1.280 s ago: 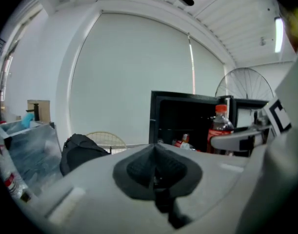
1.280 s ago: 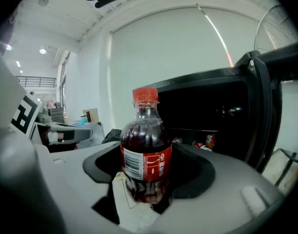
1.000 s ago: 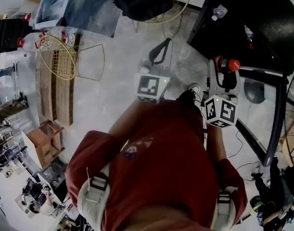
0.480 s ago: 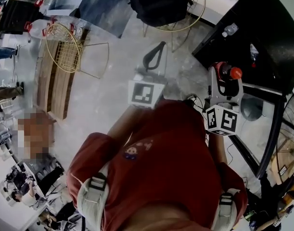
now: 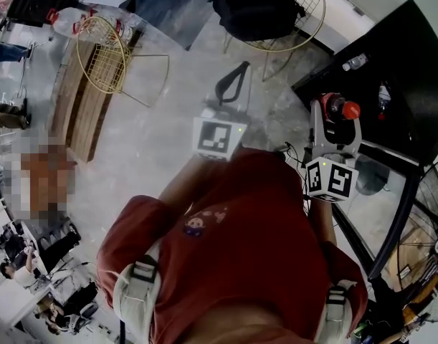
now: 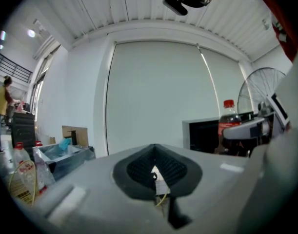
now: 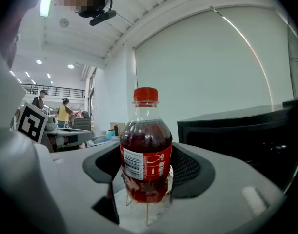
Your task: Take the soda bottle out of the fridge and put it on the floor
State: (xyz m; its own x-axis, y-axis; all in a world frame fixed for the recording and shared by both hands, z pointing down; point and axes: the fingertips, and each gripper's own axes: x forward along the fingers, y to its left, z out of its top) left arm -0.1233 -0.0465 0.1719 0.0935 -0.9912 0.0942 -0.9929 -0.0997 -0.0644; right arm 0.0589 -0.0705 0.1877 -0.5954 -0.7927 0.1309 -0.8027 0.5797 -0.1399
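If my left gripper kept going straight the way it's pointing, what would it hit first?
Probably nothing close. The left gripper points at the white wall panel far ahead, and the way there looks free, though anything lower down is hidden behind the gripper itself.

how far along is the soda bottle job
Done: the soda bottle is out of the black fridge, which stands to its side. In hand: the right gripper clamps it upright, held above the floor. Left: lowering it and setting it down on the floor, then letting go. The left gripper is shut and empty.
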